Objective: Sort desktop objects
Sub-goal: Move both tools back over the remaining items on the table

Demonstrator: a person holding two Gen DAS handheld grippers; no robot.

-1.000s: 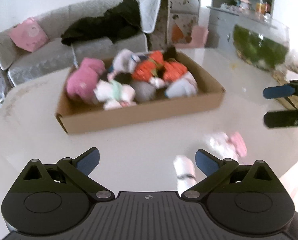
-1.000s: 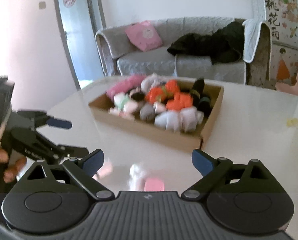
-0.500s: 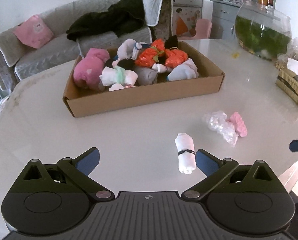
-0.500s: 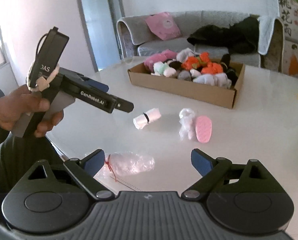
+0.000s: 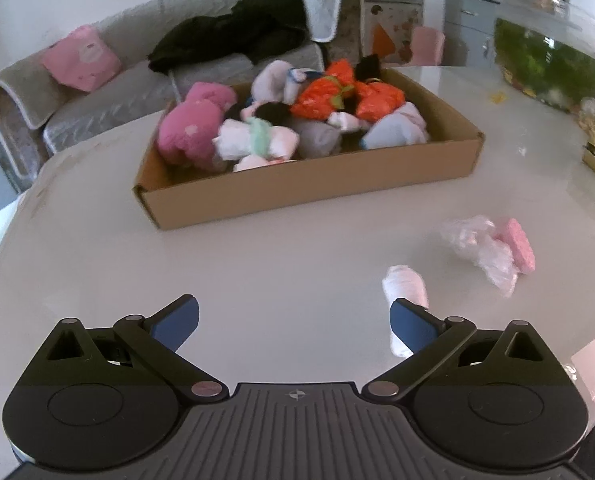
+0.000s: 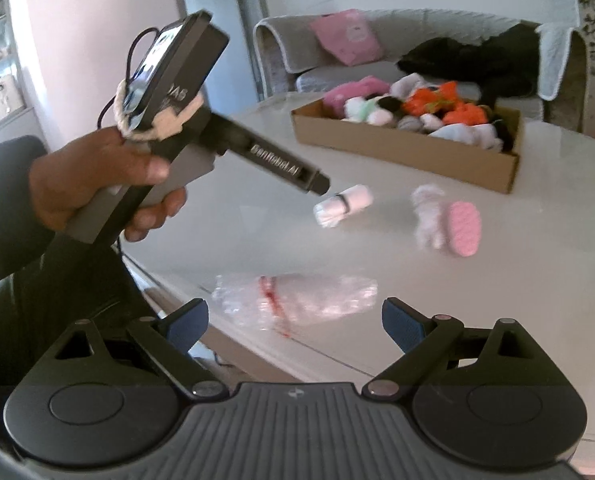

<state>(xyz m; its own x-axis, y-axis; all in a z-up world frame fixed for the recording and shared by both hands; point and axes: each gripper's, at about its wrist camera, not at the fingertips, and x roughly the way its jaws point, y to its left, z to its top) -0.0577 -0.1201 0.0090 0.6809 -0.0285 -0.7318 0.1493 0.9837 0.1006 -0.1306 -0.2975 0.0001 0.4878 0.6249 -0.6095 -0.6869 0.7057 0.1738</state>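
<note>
Left tool [image 5: 293, 322]: I hold it released, its blue pads wide apart with nothing between them, hovering low over the desk [image 5: 257, 264].
Right tool [image 6: 295, 322]: also released and empty, aimed at the near desk edge, where a clear plastic bag [image 6: 297, 300] with a red tie lies just ahead of its pads.
My left hand [image 6: 97, 184]: seen from the right tool's camera, wrapped round the left tool's handle.
Rolled white sock [image 5: 405, 292]: loose on the desk, close beside the left tool's right pad; its near end is hidden behind that pad. I judge it the likeliest first pick for that tool.
Crumpled wrapper with pink item [image 5: 493, 248]: lying well clear of the box, beside the sock; blurred, so I cannot tell what the pink piece is.
Cardboard box [image 5: 309, 188]: open-topped, in the middle of the desk, heaped with soft bundles in pink, white, orange and grey. I take it as the place for sorted things, which would explain why the loose ones lie outside it.
Hard to make out: the bundles overlap, so they cannot be counted.
Background: a grey sofa [image 5: 137, 88] with dark clothing thrown over it.
</note>
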